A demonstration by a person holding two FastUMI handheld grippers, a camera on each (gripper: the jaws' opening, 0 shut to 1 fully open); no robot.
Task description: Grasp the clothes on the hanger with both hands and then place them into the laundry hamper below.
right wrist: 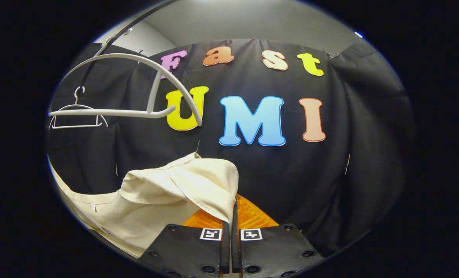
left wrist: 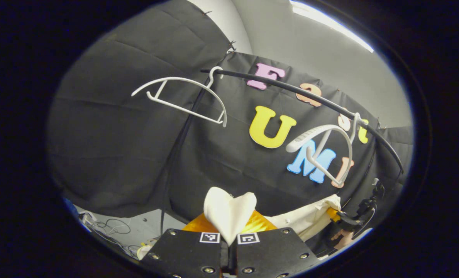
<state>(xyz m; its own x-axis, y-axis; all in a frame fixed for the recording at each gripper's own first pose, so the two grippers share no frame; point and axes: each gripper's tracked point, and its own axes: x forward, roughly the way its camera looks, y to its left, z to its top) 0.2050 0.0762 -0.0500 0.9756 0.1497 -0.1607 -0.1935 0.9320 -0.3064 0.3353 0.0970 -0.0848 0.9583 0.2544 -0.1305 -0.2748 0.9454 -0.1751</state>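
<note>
In the left gripper view my left gripper [left wrist: 229, 231] is shut on a fold of the cream garment [left wrist: 229, 210], which sticks up between its orange fingers [left wrist: 198, 224]. The cloth stretches right to the other gripper [left wrist: 347, 224], held by a hand. In the right gripper view my right gripper [right wrist: 229, 226] is shut on the same cream garment [right wrist: 167, 193], which drapes off to the left and down. Two bare white hangers [left wrist: 183, 98] [left wrist: 324, 148] hang on the black rail [left wrist: 302, 92]. The near hanger [right wrist: 136, 88] sits above the cloth.
The black cloth wall [right wrist: 329, 173] stands close behind. Cables [left wrist: 113, 227] lie on the pale floor at lower left in the left gripper view. A second hanger [right wrist: 77, 116] hangs farther left on the rail.
</note>
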